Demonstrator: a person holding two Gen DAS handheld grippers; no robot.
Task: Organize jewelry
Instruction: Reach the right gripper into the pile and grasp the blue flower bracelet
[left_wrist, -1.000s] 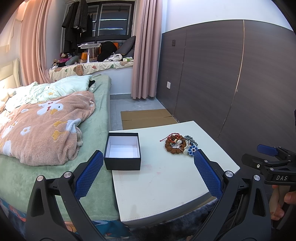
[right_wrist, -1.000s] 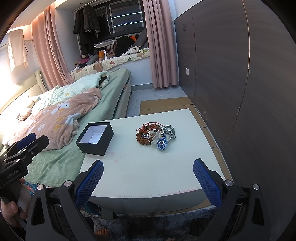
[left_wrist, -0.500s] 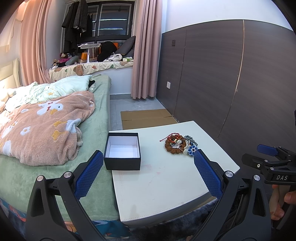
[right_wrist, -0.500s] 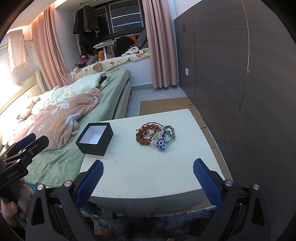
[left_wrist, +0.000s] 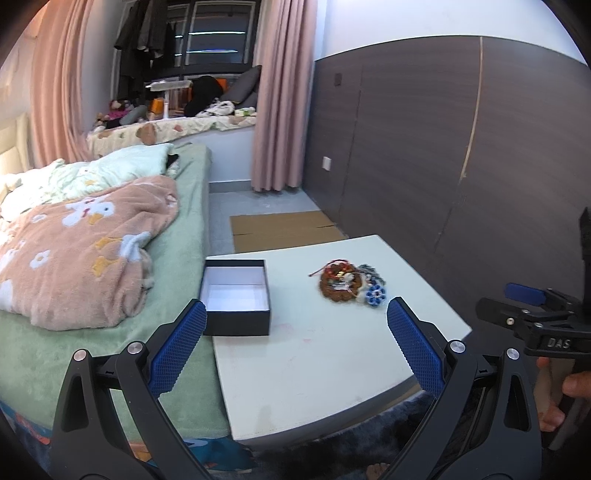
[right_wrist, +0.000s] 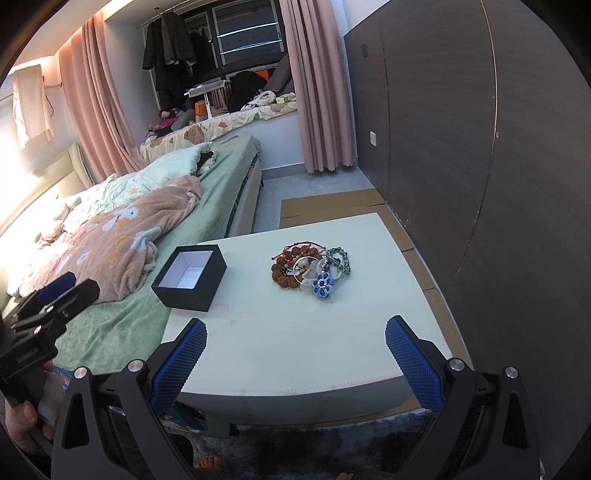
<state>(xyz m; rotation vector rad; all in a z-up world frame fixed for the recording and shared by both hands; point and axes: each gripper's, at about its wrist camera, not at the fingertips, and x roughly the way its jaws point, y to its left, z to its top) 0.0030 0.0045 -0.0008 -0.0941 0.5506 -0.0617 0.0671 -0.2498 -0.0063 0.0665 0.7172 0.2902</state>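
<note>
A tangled pile of jewelry (left_wrist: 349, 286) (right_wrist: 310, 267), with brown bead bracelets, a red cord and a blue flower piece (right_wrist: 322, 284), lies on the white table (left_wrist: 317, 354) (right_wrist: 295, 339). An open black box with a white inside (left_wrist: 236, 297) (right_wrist: 190, 277) stands at the table's left edge, empty. My left gripper (left_wrist: 295, 345) is open and empty, held above the table's near edge. My right gripper (right_wrist: 293, 356) is open and empty, also over the near edge, short of the jewelry.
A bed (left_wrist: 173, 236) with a pink flowered blanket (left_wrist: 81, 243) adjoins the table on the left. A dark wood wall panel (left_wrist: 443, 155) runs along the right. Flattened cardboard (left_wrist: 284, 229) lies on the floor behind the table. A dark rug (right_wrist: 295, 450) is below.
</note>
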